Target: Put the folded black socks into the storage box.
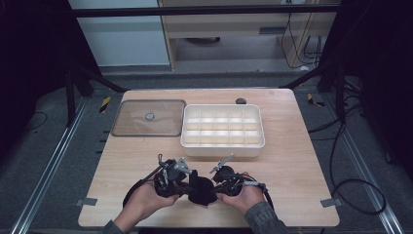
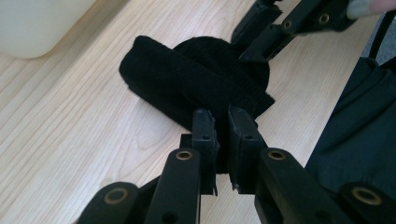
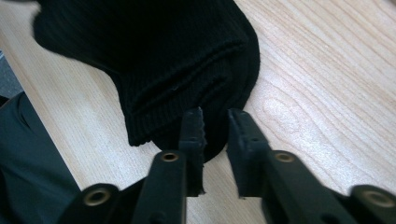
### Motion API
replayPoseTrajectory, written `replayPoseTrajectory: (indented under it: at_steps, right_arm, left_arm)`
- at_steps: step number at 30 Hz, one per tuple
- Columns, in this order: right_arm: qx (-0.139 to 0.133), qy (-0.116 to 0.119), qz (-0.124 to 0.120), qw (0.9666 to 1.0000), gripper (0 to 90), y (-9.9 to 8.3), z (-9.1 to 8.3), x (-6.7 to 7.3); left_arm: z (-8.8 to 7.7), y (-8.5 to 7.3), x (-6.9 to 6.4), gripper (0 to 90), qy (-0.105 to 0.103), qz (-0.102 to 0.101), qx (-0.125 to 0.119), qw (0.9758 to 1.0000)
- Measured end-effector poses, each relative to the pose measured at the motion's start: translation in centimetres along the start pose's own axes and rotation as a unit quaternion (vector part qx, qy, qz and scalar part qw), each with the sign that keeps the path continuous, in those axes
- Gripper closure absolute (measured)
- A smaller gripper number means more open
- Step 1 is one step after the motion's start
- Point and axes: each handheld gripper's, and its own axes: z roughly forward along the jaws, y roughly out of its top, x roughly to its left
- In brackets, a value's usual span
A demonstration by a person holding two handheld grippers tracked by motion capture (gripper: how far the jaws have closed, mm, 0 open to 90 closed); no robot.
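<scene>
Lying bunched at the near edge of the bench (image 1: 292,195), a black knitted sock (image 1: 201,190) sits between the two grippers, and both have a pinch of it. In the left gripper view the sock (image 2: 187,84) looks folded or rolled over itself, a ribbed band across its top, and the left gripper (image 2: 221,135) has its fingers (image 2: 204,140) nearly together with a fold of the fabric squeezed between them. In the right gripper view the right gripper (image 3: 215,135) meets the sock (image 3: 163,56) at its rounded end; its fingers (image 3: 192,135) stand a little apart with the dark edge of the knit in the gap, so the grip looks light, and I cannot be sure how firmly it bites.

The step in hand seems to be working the sock with both tools at once, either folding it into a tighter bundle or getting it ready to lift. Beyond it stands a white divided box (image 1: 222,130) with empty compartments, and to that box's left a clear lid (image 1: 149,117) lies flat on the bench.

The next move probably calls for both pinches to hold while the bundle is tightened, then a lift toward one compartment without letting the knit unroll.
</scene>
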Motion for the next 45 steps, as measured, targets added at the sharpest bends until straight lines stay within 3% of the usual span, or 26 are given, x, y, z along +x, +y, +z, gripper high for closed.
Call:
replayPoseTrajectory:
  at_steps: [5,11,19,27,30,36,45]
  right_arm:
    - [0.005,0.002,-0.008,1.0000,55.8,-0.3,-0.1,0.2]
    - [-0.002,-0.001,-0.004,1.0000,47.2,-0.7,-1.1,0.3]
    - [-0.012,-0.049,-0.005,0.9987,33.8,-1.7,-2.9,-0.8]
    - [-0.013,-0.057,0.020,0.9981,31.4,-2.7,-3.2,-1.8]
    - [-0.008,-0.059,0.015,0.9981,31.4,-3.1,-3.2,-2.1]
    - [-0.006,-0.068,0.028,0.9973,31.8,-3.7,-3.0,-2.6]
    - [-0.009,-0.068,0.027,0.9973,32.4,-3.5,-2.9,-2.5]
  left_arm:
    - [0.7,0.6,-0.5,81.9,-0.001,0.009,0.007,0.9999]
    - [1.5,1.1,-0.9,81.9,-0.004,0.016,0.015,0.9997]
    - [2.5,1.6,-1.4,81.9,-0.006,0.022,0.024,0.9994]
    - [3.7,2.1,-2.1,81.8,-0.008,0.033,0.037,0.9988]
    - [3.9,2.2,-2.2,81.8,-0.009,0.036,0.037,0.9986]
    - [4.8,2.4,-2.8,81.8,-0.012,0.036,0.036,0.9986]
    - [5.1,2.7,-3.0,81.9,-0.018,0.033,0.038,0.9986]
